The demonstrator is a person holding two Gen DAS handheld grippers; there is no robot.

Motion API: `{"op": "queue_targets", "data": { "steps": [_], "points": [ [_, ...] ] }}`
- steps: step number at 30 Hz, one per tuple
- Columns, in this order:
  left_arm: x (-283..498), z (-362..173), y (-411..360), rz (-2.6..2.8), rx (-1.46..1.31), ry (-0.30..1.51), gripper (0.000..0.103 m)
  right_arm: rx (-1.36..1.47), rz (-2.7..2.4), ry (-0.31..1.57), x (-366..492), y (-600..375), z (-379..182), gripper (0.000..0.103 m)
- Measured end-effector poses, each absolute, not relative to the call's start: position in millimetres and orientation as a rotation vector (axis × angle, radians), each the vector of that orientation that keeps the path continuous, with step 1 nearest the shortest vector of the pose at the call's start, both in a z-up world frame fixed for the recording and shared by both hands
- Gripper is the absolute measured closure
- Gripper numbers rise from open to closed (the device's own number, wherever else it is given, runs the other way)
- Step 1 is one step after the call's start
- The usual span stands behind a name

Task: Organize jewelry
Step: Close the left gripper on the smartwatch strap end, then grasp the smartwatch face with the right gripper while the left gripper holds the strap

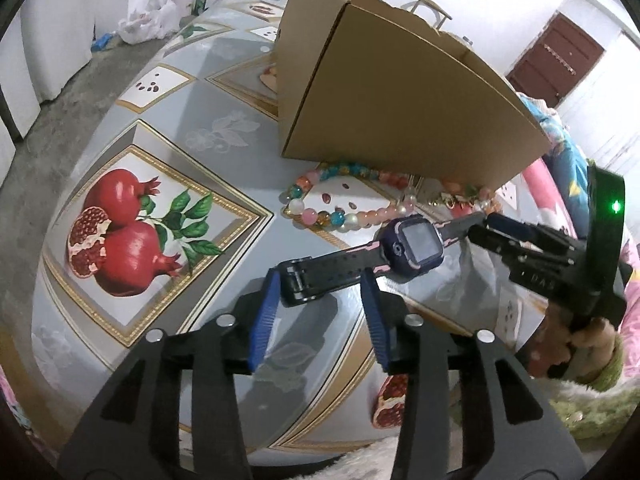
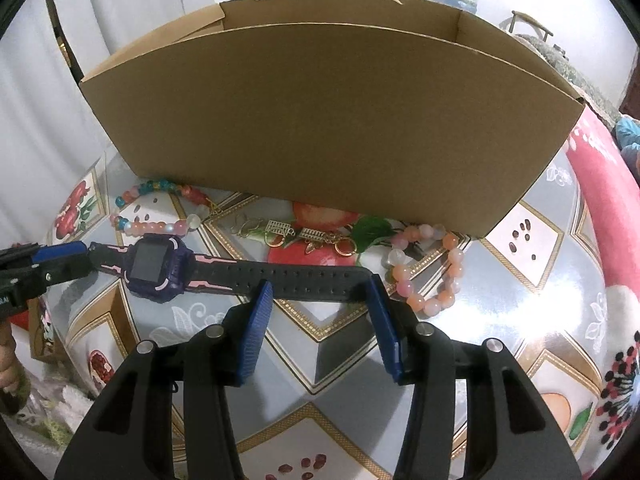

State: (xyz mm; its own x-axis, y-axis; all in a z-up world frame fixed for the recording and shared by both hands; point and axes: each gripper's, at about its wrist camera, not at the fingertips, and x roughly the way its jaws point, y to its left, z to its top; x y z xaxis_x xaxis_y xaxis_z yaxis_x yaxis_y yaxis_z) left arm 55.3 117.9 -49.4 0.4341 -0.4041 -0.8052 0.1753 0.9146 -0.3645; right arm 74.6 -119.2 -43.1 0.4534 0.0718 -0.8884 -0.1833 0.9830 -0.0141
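A dark purple smartwatch (image 1: 414,246) (image 2: 156,268) with a black and pink strap lies stretched across the patterned tablecloth. My left gripper (image 1: 320,282) (image 2: 68,260) is open, and the buckle end of the strap lies lengthwise in the gap at its tips. My right gripper (image 2: 320,282) (image 1: 480,228) is open too, with the perforated strap end running across between its blue pads. Behind the watch lie a multicolour bead bracelet (image 1: 320,196) (image 2: 160,208), gold earrings (image 2: 296,236) and a pink-orange bead bracelet (image 2: 432,272). An open cardboard box (image 1: 400,100) (image 2: 320,120) stands behind them.
The table (image 1: 224,92) drops off at the left to a concrete floor with a white plastic bag (image 1: 150,18) and a can (image 1: 199,2). A hand in a green sleeve (image 1: 592,340) holds the right gripper. Red-pink fabric (image 2: 608,184) lies at the table's right.
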Motion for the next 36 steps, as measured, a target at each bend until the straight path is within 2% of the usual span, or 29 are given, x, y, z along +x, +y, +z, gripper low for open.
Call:
{"op": "queue_targets", "data": {
  "steps": [4, 8, 12, 19, 27, 36],
  "points": [
    [59, -49, 118, -0.385, -0.287, 1.064, 0.056, -0.116, 0.16, 1.086, 75, -116, -45, 0.055],
    [62, -51, 117, -0.466, -0.38, 1.075, 0.056, -0.123, 0.163, 1.085, 74, -116, -44, 0.055],
    [59, -45, 103, -0.488, -0.324, 1.051, 0.056, -0.13, 0.163, 1.084, 74, -114, -45, 0.055],
    [54, -45, 75, -0.475, -0.147, 1.038, 0.07, -0.126, 0.167, 1.086, 71, -114, -47, 0.055],
    [47, -29, 80, -0.399, -0.04, 0.965, 0.069, -0.041, 0.217, 1.114, 58, -124, -47, 0.055],
    [59, -35, 97, -0.287, -0.03, 0.984, 0.069, -0.012, 0.242, 1.035, 77, -133, -26, 0.055]
  ]
}}
